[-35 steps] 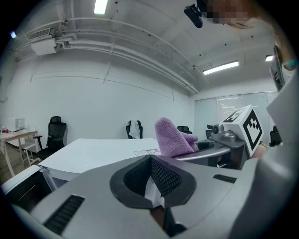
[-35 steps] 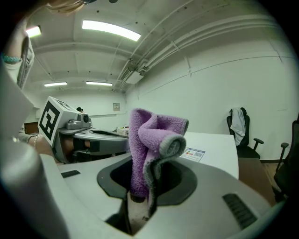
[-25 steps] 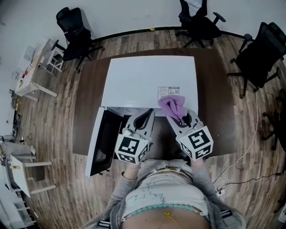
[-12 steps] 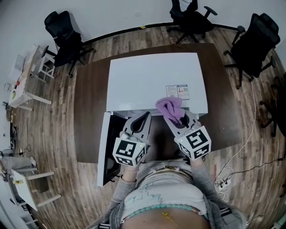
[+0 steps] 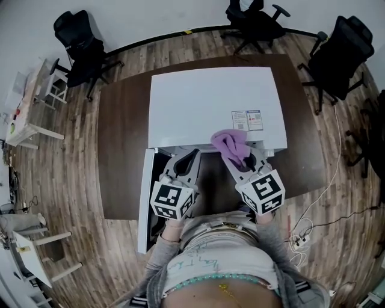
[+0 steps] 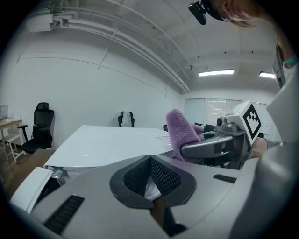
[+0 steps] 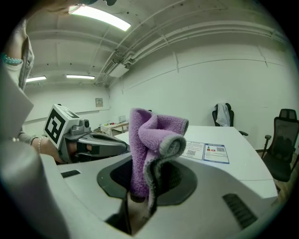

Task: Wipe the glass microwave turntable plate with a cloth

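Your purple cloth [image 7: 149, 135] is pinched at its lower end between your right gripper's [image 7: 148, 184] fingers [image 7: 212, 189]. It stands upright above them, its top folded over.

Office room around a dark table

A white microwave [image 5: 210, 108] sits on the dark brown table [image 5: 120, 150], with its door [image 5: 147, 198] swung open at the lower left and a printed label [image 5: 247, 120] near the right front corner of its top. Three black office chairs stand on the wooden floor [image 5: 60, 180]: one upper left [image 5: 78, 45], one top centre [image 5: 252, 18], one upper right [image 5: 337, 54]. A white side table [image 5: 30, 114] is at the left edge. A pale cable [image 5: 325, 192] trails across the floor at right. Strip lights [image 7: 96, 16] run along the ceiling.
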`<state>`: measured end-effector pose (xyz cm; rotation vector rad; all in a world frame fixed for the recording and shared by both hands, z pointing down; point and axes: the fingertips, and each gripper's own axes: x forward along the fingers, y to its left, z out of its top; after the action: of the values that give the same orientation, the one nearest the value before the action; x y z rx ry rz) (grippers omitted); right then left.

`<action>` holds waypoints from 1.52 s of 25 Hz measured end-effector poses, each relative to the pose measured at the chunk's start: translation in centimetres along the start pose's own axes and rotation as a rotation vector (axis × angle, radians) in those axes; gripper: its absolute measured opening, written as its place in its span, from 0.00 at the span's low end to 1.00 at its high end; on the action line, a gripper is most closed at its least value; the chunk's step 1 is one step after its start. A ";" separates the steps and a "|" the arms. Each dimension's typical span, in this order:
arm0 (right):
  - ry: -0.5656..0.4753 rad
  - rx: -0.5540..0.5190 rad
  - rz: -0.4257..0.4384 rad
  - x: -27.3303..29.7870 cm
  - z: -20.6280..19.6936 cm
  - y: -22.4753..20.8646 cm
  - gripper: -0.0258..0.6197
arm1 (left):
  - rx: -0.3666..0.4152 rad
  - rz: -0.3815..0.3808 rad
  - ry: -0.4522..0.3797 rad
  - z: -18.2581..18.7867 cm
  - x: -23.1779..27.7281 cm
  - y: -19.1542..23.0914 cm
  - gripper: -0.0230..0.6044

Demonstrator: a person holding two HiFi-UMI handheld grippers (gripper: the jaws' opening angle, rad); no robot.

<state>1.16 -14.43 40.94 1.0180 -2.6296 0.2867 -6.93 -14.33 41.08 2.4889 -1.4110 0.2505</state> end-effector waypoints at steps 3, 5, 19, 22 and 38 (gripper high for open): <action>0.007 0.001 -0.015 -0.2 -0.2 -0.5 0.22 | 0.009 -0.007 0.014 -0.5 0.5 -0.2 0.05; 0.011 0.002 -0.020 -0.2 -0.4 -0.7 0.22 | 0.008 -0.008 0.020 -0.8 0.9 -0.1 0.05; 0.029 -0.008 -0.019 0.0 -0.7 -1.2 0.22 | -0.025 0.033 0.092 -5.1 2.7 1.7 0.05; 0.035 -0.011 -0.008 0.3 -0.7 -1.1 0.22 | -0.045 0.048 0.121 -6.3 3.1 2.3 0.05; 0.053 -0.010 0.010 0.9 -0.5 -1.1 0.22 | -0.239 0.139 0.213 -13.2 5.5 5.7 0.05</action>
<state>1.43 -15.67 41.82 0.9807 -2.5872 0.2982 -9.20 -17.43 55.97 2.1100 -1.4343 0.3417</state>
